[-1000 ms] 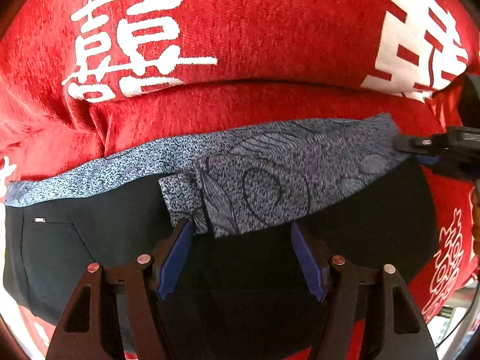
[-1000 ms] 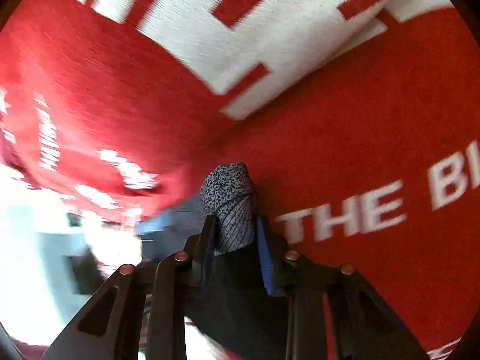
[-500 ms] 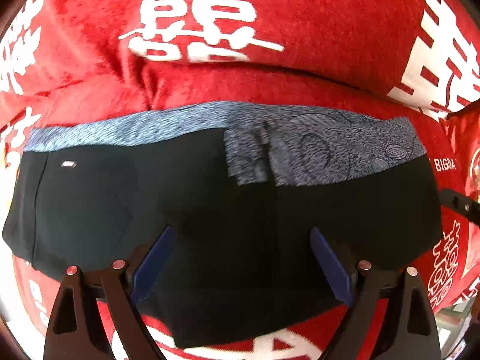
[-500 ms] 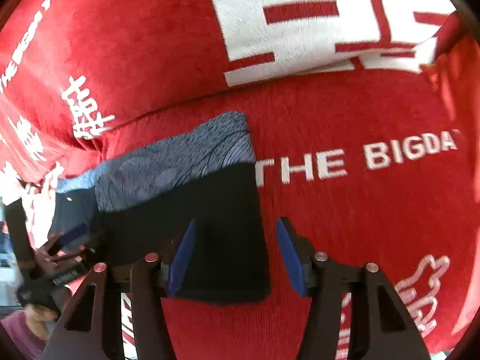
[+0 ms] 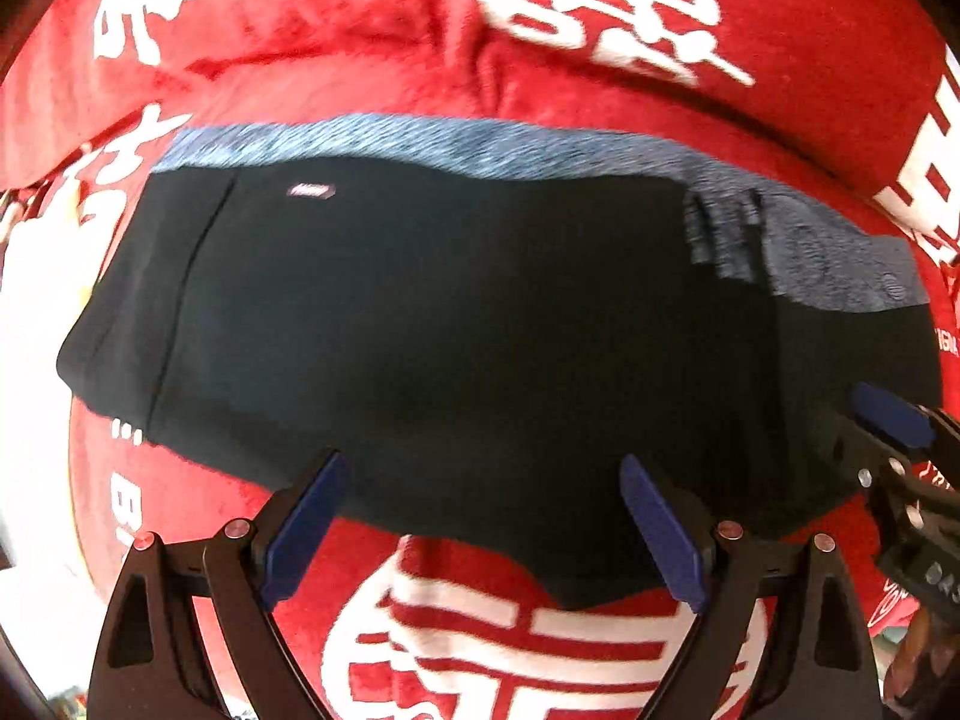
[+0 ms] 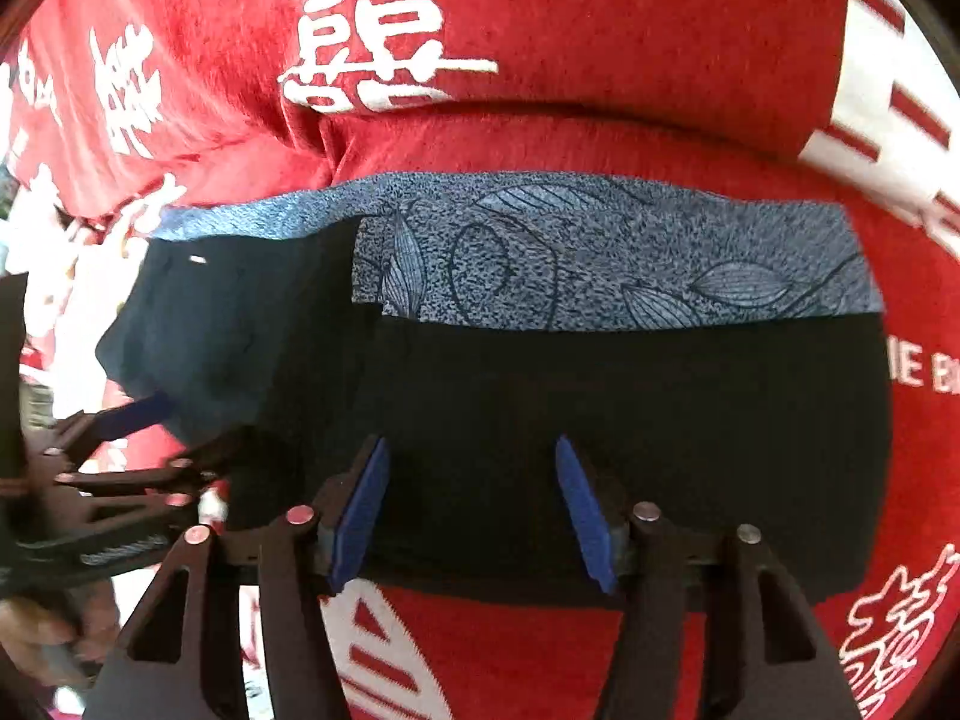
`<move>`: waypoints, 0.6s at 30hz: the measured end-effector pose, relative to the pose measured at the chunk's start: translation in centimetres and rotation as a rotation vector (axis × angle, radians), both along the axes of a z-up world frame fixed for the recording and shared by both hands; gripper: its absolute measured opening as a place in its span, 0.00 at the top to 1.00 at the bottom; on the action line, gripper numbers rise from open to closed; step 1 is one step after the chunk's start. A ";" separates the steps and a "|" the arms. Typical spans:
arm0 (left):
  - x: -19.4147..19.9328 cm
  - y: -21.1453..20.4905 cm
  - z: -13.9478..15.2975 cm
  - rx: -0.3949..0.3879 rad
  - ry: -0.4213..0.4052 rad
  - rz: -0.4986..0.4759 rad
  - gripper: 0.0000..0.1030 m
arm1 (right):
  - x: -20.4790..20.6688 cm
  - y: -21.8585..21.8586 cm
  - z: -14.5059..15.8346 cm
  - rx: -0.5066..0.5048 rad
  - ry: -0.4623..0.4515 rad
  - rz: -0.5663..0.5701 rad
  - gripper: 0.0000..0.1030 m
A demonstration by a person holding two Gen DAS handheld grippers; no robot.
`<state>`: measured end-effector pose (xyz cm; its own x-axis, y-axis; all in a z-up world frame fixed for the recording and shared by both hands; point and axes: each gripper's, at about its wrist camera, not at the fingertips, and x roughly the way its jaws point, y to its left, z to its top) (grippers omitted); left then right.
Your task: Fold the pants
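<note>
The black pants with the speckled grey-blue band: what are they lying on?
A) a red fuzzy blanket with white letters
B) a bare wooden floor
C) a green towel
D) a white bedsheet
A: the black pants with the speckled grey-blue band lie flat on a red fuzzy blanket with white letters, which shows on all sides of them in both wrist views.

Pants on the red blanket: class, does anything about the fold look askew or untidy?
Mostly neat. The black pants lie flat on the red blanket, but the patterned waistband is uneven: broad on the right, a thin strip on the left, with a stepped edge where the folded layer ends.
</note>
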<state>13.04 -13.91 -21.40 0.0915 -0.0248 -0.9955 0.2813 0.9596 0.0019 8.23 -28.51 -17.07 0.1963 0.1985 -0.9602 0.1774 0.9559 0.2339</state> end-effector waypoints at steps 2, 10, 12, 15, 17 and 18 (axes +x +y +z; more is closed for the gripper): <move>-0.1 0.9 -0.2 0.002 0.005 0.010 0.10 | -0.5 0.7 0.3 -0.012 0.008 0.015 0.34; 0.1 4.2 0.0 -0.023 0.008 0.070 0.10 | -0.5 3.1 1.1 -0.051 0.056 0.073 0.33; 0.3 5.1 0.0 -0.024 0.004 0.086 0.10 | -0.3 4.3 1.2 -0.063 0.065 0.101 0.33; 0.6 6.2 0.2 -0.031 0.000 0.105 0.10 | -0.2 5.7 1.5 -0.076 0.068 0.129 0.33; 1.1 7.1 -0.1 -0.030 -0.002 0.114 0.10 | -0.1 6.5 1.8 -0.083 0.066 0.145 0.33; 1.3 7.5 -0.1 -0.037 0.004 0.117 0.10 | -0.1 6.9 1.9 -0.081 0.063 0.156 0.33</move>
<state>14.29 -6.37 -21.51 0.0921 -0.0511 -0.9944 0.1674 0.9853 -0.0351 8.14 -21.61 -15.13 0.1081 0.1430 -0.9838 0.0378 0.9883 0.1478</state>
